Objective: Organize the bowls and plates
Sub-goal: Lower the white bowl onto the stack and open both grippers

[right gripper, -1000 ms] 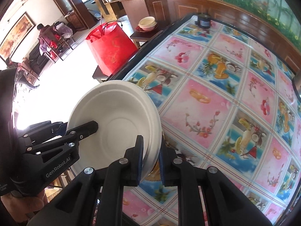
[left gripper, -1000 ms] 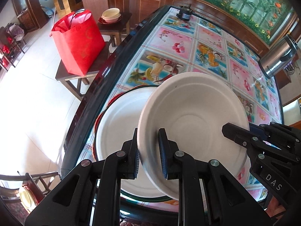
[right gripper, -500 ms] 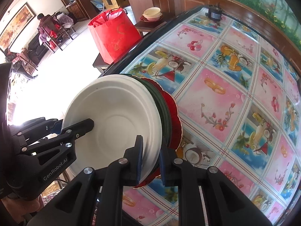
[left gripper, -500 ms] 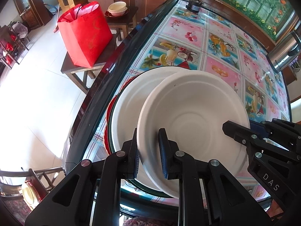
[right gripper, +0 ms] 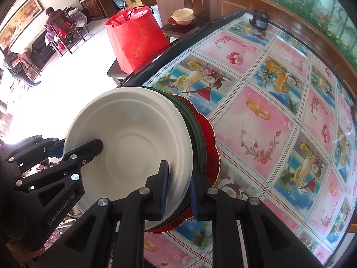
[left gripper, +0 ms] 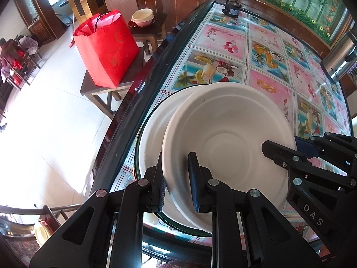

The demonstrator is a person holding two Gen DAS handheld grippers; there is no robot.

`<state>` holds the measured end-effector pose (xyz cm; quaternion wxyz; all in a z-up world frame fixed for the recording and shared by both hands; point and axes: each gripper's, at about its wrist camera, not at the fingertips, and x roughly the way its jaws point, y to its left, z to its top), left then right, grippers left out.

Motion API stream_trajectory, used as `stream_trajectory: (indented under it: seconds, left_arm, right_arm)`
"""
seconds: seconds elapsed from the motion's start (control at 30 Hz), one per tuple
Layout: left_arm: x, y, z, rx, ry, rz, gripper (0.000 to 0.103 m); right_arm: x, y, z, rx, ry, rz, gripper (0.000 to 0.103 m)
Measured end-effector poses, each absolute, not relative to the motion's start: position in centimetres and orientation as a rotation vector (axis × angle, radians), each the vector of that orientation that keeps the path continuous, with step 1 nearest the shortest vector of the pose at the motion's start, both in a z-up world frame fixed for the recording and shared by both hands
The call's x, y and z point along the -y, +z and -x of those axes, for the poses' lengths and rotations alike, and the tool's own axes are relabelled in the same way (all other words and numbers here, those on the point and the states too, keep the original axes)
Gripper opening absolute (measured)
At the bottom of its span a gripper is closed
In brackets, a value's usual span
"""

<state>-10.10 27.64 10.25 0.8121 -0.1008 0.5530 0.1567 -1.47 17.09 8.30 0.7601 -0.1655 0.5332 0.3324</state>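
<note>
A white bowl (left gripper: 223, 134) (right gripper: 133, 138) hangs tilted just over a stack at the table's near left edge. The stack is a white plate with a dark green rim (left gripper: 154, 122) (right gripper: 197, 134) on a red plate (right gripper: 210, 147). My left gripper (left gripper: 175, 158) is shut on the bowl's near rim. It shows in the right wrist view as the left gripper (right gripper: 98, 143) at the bowl's left side. My right gripper (right gripper: 179, 167) holds the opposite rim; its jaws are opening, with the rim still between the pads. One right gripper finger (left gripper: 274, 149) lies inside the bowl.
The fruit-print table (left gripper: 223, 42) (right gripper: 267, 111) stretches away to the right. A small black device (left gripper: 232, 9) and a steel kettle (left gripper: 339, 60) stand far off. A red bag (left gripper: 104, 47) sits on a stool beside the table, and stacked bowls (left gripper: 142, 17) sit beyond it. People sit (right gripper: 55, 20) across the room.
Both grippers have carried the white bowl left and down until it sits over the plate stack. The right gripper's fingers stand slightly wider apart than before.
</note>
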Motion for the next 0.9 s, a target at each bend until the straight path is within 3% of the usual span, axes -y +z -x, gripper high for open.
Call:
stream_trajectory:
  seconds: [0.13, 0.27, 0.53, 0.6, 0.9]
  left_arm:
    - [-27.9, 10.4, 10.3, -1.179, 0.357, 0.222, 0.021]
    - [-28.5, 10.9, 10.9, -1.170, 0.357, 0.269, 0.053]
    - [-27.8, 13.3, 12.0, -1.090, 0.347, 0.275, 0.057]
    - [-27.4, 13.6, 11.9, -1.085, 0.365, 0.250, 0.063]
    - [-26.6, 13.8, 11.9, -1.071, 0.317, 0.270, 0.064]
  right_arm:
    - [-17.3, 8.1, 1.5, -1.166, 0.733, 0.359, 0.028]
    - [-17.2, 8.5, 1.6, -1.153, 0.738, 0.355, 0.031]
    - [-15.1, 11.0, 2.3, -1.070, 0.729, 0.296, 0.054]
    - [-14.2, 11.6, 2.7, -1.036, 0.714, 0.280, 0.058]
    - [-10.9, 11.1, 1.9, -1.064, 0.638, 0.236, 0.061]
